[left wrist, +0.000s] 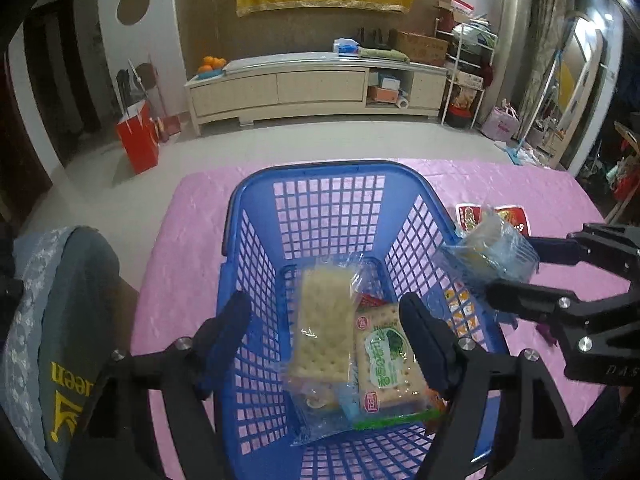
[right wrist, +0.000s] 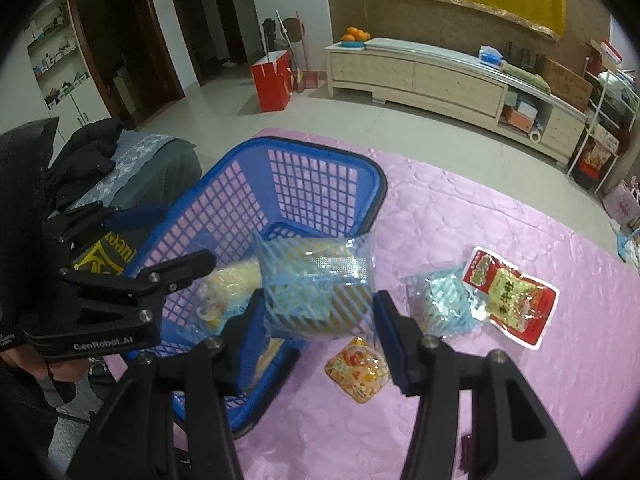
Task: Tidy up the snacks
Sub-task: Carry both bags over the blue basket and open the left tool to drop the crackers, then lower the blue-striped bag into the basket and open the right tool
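A blue plastic basket (left wrist: 256, 220) stands on the pink tablecloth and holds a clear cracker pack (left wrist: 324, 320) and a green-labelled cracker pack (left wrist: 388, 364). My left gripper (left wrist: 326, 316) is open and empty, its fingers over the basket. My right gripper (right wrist: 320, 312) is shut on a blue-striped snack packet (right wrist: 316, 284) and holds it over the basket's right rim (right wrist: 280, 364); the packet also shows in the left wrist view (left wrist: 488, 256).
On the cloth right of the basket lie a second blue-striped packet (right wrist: 444, 300), a red-and-yellow pouch (right wrist: 512, 300) and a small orange packet (right wrist: 360, 368). A chair with grey clothes (left wrist: 60, 320) stands at the table's left. A TV cabinet (left wrist: 316, 88) is beyond.
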Demonstrator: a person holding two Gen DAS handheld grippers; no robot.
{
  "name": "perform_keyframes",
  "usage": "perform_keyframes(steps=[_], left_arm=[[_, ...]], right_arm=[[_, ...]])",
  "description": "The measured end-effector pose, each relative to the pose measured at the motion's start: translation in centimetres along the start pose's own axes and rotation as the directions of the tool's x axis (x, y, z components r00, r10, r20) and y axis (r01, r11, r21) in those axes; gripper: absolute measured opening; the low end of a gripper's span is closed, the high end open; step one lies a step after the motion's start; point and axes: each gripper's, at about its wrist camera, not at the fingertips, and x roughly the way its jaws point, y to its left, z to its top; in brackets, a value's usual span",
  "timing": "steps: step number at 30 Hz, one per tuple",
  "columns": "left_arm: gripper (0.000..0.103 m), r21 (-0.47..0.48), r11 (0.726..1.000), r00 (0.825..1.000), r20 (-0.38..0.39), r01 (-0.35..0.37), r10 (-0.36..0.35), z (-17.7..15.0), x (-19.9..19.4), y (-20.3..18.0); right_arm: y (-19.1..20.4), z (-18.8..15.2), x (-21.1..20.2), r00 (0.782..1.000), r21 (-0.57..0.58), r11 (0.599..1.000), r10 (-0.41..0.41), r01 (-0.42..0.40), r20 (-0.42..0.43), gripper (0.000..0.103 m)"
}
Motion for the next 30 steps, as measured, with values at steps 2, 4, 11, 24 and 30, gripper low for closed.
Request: perform_keyframes(steps=[2, 4, 11, 24, 30], left_arm=[[0.075, -0.006, 1.000, 1.000, -0.014, 0.008, -0.008, -0.2, 0.0, 0.1], [0.075, -0.017, 1.000, 1.000, -0.022, 0.013, -0.013, -0.4, -0.2, 0.4], [0.075, -0.037, 0.999, 0.999, -0.020, 0.029, -0.030, -0.8, -2.0, 1.3], [0.075, -0.092, 0.996, 1.000, -0.005, 0.020, -0.020, -1.5, -4.2, 4.4], [0.075, -0.115, 0.993, 1.000, -0.009, 0.015, -0.016, -1.3, -3.5, 5.4]], right_arm=[[-0.1, 0.0, -0.3, 1.000, 0.008, 1.000, 0.002, -0.002, 0.002, 0.058], [-0.2, 0.0, -0.7, 1.000, 0.015, 1.000, 0.011, -0.011, 0.006, 0.058], [0.7, 0.4, -1.7, 1.000, 0.006, 1.000, 0.024, -0.024, 0.020, 0.058], [3.7, 1.8, -0.6, 1.000, -0.079, 0.997, 0.018, -0.018, 0.002, 0.058], [3.9, 2.5, 1.2, 0.999, -0.094, 0.996, 0.002, -0.005, -0.037, 0.058]])
